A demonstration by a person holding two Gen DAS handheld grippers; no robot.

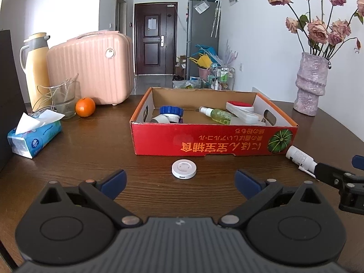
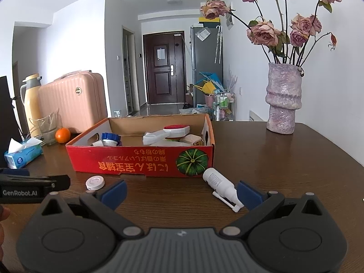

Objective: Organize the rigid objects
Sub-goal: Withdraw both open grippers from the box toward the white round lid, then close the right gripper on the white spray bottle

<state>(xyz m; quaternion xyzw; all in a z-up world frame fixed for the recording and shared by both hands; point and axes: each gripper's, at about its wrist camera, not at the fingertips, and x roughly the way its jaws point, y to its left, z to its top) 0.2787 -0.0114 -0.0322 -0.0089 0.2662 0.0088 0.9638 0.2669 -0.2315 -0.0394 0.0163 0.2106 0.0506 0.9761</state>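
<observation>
White puck-shaped disc [image 1: 184,169] lies on the table [image 1: 91,159] at 12 o'clock of the left gripper [image 1: 180,179], whose fingers are spread wide and empty; it should advance low, straddle the disc, then close. The right gripper [image 2: 182,192], equally wide, has the spray bottle [image 2: 219,183] by its 2 o'clock finger.

Left gripper [image 1: 179,183] spread wide, empty; right gripper [image 2: 182,193] likewise.

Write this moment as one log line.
left gripper: open, facing white disc | right gripper: open, beside spray bottle | box: part-filled
</observation>
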